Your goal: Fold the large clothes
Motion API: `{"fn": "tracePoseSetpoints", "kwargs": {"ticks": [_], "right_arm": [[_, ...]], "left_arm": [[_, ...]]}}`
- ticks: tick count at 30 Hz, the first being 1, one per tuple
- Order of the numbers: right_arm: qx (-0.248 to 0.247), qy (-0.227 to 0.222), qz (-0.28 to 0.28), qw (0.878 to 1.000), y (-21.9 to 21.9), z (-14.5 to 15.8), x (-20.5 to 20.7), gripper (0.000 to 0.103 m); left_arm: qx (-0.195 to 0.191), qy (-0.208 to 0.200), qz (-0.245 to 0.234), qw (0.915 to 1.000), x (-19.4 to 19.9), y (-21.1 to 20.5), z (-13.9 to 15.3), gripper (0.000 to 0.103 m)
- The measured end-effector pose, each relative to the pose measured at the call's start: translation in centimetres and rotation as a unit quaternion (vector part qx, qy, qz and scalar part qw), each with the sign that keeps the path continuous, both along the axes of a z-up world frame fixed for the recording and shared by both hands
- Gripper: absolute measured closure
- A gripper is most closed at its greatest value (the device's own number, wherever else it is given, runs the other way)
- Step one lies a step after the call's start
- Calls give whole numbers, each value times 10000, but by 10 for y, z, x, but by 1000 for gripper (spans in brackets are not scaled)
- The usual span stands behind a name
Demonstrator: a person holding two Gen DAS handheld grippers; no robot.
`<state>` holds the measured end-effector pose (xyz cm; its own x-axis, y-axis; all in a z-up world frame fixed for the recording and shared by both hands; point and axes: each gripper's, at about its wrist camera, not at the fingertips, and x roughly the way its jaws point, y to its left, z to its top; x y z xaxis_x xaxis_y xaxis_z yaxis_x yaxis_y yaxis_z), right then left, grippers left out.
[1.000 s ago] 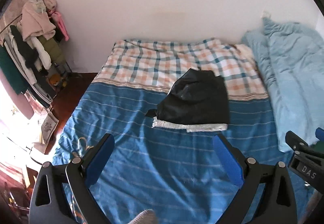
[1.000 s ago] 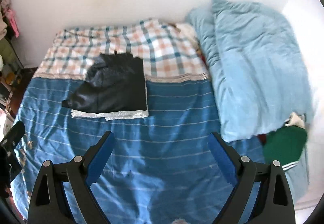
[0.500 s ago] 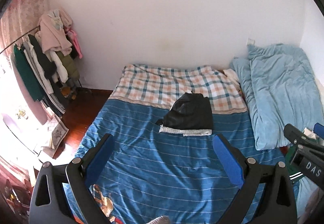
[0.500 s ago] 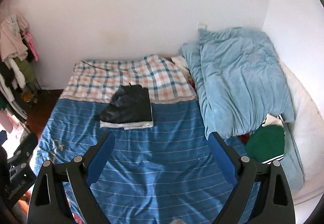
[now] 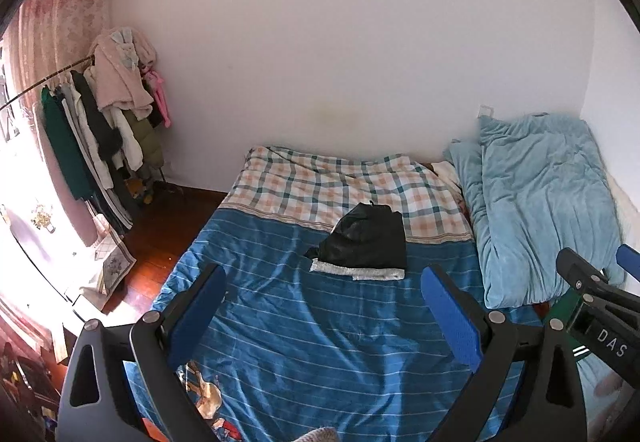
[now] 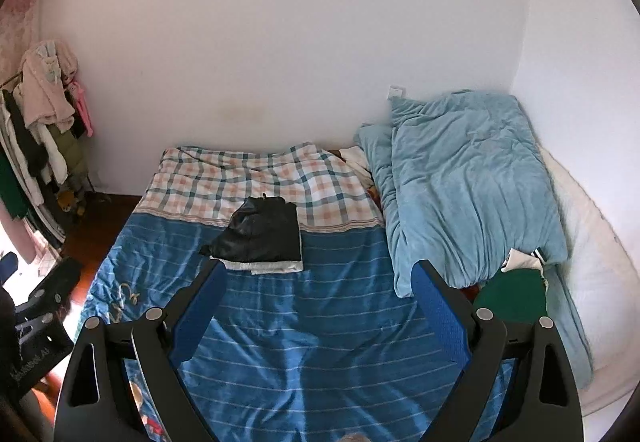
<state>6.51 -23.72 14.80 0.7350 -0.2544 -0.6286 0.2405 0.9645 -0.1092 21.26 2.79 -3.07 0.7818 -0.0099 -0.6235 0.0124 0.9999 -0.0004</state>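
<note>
Left gripper (image 5: 322, 308): held wide above the near end of the bed (image 5: 312, 346), nothing between its blue pads (image 5: 450, 318). In the left wrist view a folded black garment (image 5: 366, 242) is seen lying flat mid-bed, across the seam between the blue striped cover and the checked sheet (image 5: 340, 186). A pale lining edge (image 5: 356, 272) is exposed along its near side. The garment is well apart from the gripper. A light blue duvet (image 5: 536, 202) is bunched along the right side. A loaded clothes rack (image 5: 104, 114) stands by the left wall. The right gripper (image 5: 596, 306) is partly seen at the right edge.

Right gripper (image 6: 318, 296): also spread wide and empty, held over the blue cover. In the right wrist view the garment (image 6: 262, 230) is seen just beyond the left pad (image 6: 198, 312), not touched. The duvet (image 6: 464, 186) lies to the right, with a green item (image 6: 512, 292) at its near end. The left gripper (image 6: 38, 322) is partly seen at the left edge.
</note>
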Motion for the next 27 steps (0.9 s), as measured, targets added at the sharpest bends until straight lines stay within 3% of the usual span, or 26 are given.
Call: {"fn": "tracePoseSetpoints", "kwargs": {"ticks": [27], "right_arm": [[84, -135, 246, 9996, 4, 4, -3, 4]], "left_arm": [[62, -225, -1, 9997, -13, 3, 11, 0]]}}
